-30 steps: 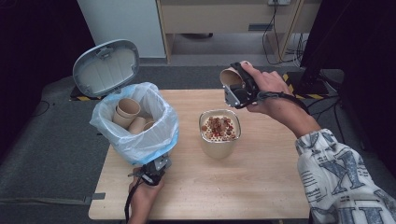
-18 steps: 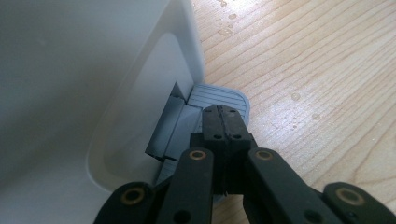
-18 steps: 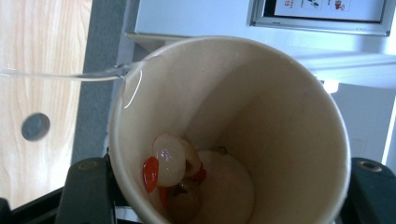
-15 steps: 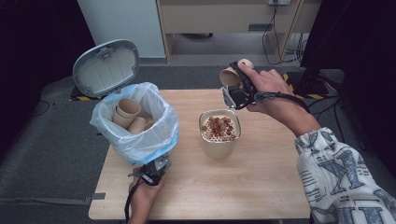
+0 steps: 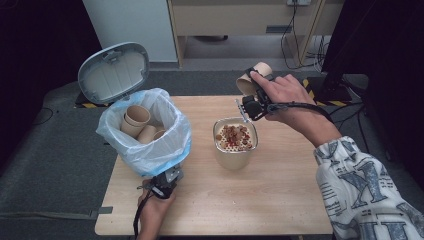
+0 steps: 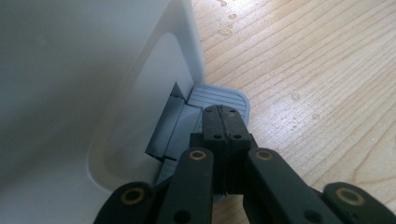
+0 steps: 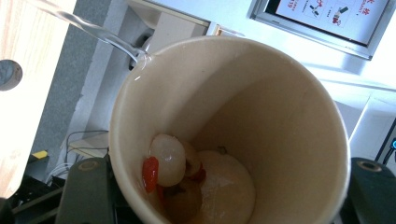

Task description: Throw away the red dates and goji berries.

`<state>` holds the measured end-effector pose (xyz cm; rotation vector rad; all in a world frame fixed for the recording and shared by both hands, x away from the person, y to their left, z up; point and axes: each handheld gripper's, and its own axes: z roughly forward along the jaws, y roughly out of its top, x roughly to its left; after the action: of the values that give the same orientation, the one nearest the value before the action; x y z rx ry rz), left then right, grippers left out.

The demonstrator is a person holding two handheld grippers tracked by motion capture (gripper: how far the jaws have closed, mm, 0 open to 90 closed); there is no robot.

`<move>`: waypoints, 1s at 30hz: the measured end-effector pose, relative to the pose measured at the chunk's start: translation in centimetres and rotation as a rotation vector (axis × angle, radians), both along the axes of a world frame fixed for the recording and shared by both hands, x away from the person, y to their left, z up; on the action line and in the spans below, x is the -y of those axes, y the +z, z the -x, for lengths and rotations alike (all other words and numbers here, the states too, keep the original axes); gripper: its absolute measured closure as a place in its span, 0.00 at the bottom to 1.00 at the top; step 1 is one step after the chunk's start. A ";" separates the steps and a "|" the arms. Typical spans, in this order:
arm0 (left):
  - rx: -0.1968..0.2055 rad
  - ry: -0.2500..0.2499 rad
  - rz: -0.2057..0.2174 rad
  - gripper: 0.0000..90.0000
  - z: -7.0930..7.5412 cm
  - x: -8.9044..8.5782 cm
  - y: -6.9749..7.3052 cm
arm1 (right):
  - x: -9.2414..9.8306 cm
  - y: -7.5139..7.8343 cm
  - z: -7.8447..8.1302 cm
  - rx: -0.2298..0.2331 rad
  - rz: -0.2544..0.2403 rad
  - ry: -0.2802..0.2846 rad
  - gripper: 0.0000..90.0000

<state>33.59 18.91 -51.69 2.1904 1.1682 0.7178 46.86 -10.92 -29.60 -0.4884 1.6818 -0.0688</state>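
The work looks roughly midway, by my reading: the right gripper [image 5: 254, 102] is clamped on a paper cup [image 5: 253, 79], held tilted above and behind the strainer bowl [image 5: 236, 142] on the wooden table [image 5: 260, 200]; in the right gripper view a thin stream of liquid [image 7: 88, 27] runs from the cup's rim [image 7: 140, 60], while a few pieces of fruit [image 7: 180, 175] and some liquid remain at its bottom, so the emptying is not finished; the strainer bowl already holds a heap of red and brown solids; the left gripper [image 5: 165, 184], jaws fully closed with nothing between them, presses the bin's grey pedal [image 6: 219, 95], and the lid [image 5: 114, 72] stands open; what remains is to finish draining and drop the cup into the bag-lined bin [image 5: 145, 132]. Counted: one cup in hand, three cups in the bin as far as the bag lets me see, one strainer bowl, one bin.
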 end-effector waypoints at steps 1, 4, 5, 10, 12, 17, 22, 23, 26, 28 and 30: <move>0.000 0.000 0.000 1.00 0.0 0.0 0.0 | 0.0 0.0 0.0 -0.001 -0.001 -0.002 0.37; 0.000 0.001 0.000 1.00 0.0 0.0 0.0 | 0.1 -0.1 0.0 -0.001 -0.001 -0.001 0.37; 0.000 0.000 -0.001 1.00 0.0 0.0 0.0 | 0.1 -0.1 0.0 -0.002 -0.002 0.000 0.37; 0.001 0.000 -0.002 1.00 0.0 0.0 0.0 | 0.1 -0.1 0.1 -0.004 -0.004 -0.001 0.37; 0.001 0.000 -0.002 1.00 0.0 0.0 0.0 | 0.1 -0.1 0.0 -0.004 -0.007 0.000 0.37; 0.001 0.000 -0.001 1.00 0.0 0.0 0.0 | 0.2 0.0 0.0 -0.002 -0.005 0.001 0.37; 0.001 -0.001 -0.003 1.00 0.0 0.0 0.0 | 0.3 0.2 0.1 -0.001 -0.011 -0.004 0.37; 0.001 -0.001 -0.004 1.00 0.0 0.0 0.0 | 0.3 0.3 0.1 0.000 -0.009 -0.003 0.37; 0.002 -0.001 -0.005 1.00 0.0 0.0 0.0 | 0.3 0.2 0.1 -0.001 -0.010 -0.002 0.37; 0.001 -0.002 -0.005 1.00 0.0 0.0 0.0 | 0.3 0.2 0.1 -0.002 -0.010 -0.002 0.37; 0.001 -0.003 -0.005 1.00 0.0 0.0 0.0 | 0.3 0.2 0.1 -0.002 -0.009 -0.004 0.37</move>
<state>33.59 18.89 -51.69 2.1953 1.1635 0.7219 46.79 -11.27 -29.38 -0.4782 1.6841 -0.0636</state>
